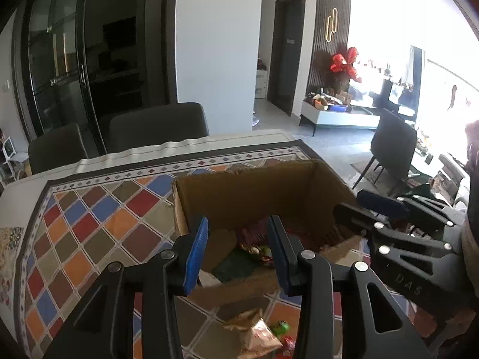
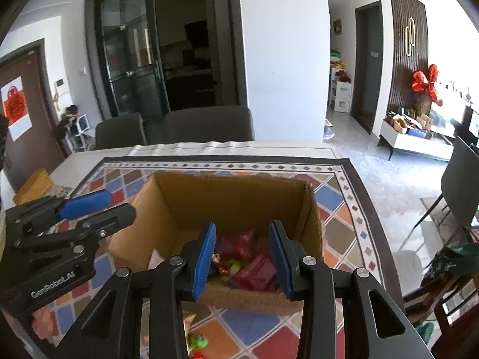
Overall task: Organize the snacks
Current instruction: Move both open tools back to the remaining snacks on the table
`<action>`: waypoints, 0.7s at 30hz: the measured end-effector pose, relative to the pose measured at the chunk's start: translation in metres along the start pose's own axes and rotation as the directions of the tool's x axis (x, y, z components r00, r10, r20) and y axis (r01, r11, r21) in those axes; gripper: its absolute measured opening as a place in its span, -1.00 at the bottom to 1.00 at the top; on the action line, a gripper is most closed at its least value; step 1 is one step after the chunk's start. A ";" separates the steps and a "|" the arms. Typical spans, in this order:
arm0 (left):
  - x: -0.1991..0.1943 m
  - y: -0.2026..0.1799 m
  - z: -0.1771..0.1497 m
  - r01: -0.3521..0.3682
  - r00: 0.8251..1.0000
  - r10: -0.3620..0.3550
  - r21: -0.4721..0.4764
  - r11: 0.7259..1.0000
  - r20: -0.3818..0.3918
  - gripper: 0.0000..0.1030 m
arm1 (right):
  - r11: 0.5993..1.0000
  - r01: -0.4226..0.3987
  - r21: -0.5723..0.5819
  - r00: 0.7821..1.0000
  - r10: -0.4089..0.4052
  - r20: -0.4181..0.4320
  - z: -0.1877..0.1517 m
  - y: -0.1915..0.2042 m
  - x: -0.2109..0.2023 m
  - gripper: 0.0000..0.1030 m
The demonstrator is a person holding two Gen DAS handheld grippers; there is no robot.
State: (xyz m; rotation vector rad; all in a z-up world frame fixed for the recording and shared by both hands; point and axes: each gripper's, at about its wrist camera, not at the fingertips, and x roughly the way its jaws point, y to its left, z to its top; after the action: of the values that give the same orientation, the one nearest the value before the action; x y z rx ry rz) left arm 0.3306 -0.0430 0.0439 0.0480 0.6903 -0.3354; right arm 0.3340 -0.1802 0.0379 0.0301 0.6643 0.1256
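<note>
Cardboard box (image 1: 254, 197), open-topped, stands on a table covered by a cloth (image 1: 98, 227) of coloured diamonds.

Left wrist view: left gripper (image 1: 238, 254) is over the near rim of the box, pointing down into it. Its blue pads (image 1: 196, 257) stand apart with a clear gap between them; nothing is between them and they touch nothing. Through the gap, wrapped snacks (image 1: 254, 249) lie on the box floor, red and green wrappers, details blurred. Outside the box, near the bottom edge, a crinkled brown-and-pink packet (image 1: 254, 332) lies on the cloth with a small green item (image 1: 280, 326) just beside it. Right gripper (image 1: 363, 206) enters from the right over the box's right wall; whether its jaws are parted is not clear from this angle.

Right wrist view: right gripper (image 2: 242, 258) is likewise over the near rim of the same box (image 2: 233, 197). Jaws apart, empty, pads (image 2: 206, 260) clear of the cardboard and contents. Red packets (image 2: 254, 272) and a mixed cluster of small wrapped snacks (image 2: 223, 264) lie inside the box below the gap. Left gripper (image 2: 104, 206) comes in from the left, beside the box's left wall, its blue pad visible; it holds nothing. On the cloth (image 2: 341, 209) in front of the box, a green item (image 2: 199, 342) lies near the bottom edge.
</note>
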 end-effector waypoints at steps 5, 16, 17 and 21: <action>-0.017 -0.003 -0.012 0.016 1.000 -0.017 0.005 1.000 0.008 -0.19 | 0.999 -0.031 -0.007 0.999 0.031 0.009 -0.016 0.007 -0.016 -0.25; -0.043 -0.005 -0.050 0.048 0.999 -0.048 0.011 0.999 0.000 -0.17 | 0.996 -0.088 -0.002 0.996 0.088 0.005 -0.041 0.020 -0.034 -0.25; -0.045 -0.006 -0.054 0.049 0.999 -0.049 0.010 0.999 0.000 -0.17 | 0.996 -0.092 0.000 0.996 0.092 0.003 -0.044 0.021 -0.035 -0.25; -0.053 -0.008 -0.071 0.058 0.998 -0.058 -0.004 0.998 -0.007 -0.16 | 0.994 -0.105 -0.004 0.994 0.105 -0.005 -0.056 0.027 -0.041 -0.25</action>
State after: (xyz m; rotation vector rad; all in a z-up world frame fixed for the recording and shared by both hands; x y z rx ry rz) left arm 0.2463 -0.0240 0.0226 0.0256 0.6999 -0.3897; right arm 0.2644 -0.1593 0.0209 0.0612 0.6677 0.2286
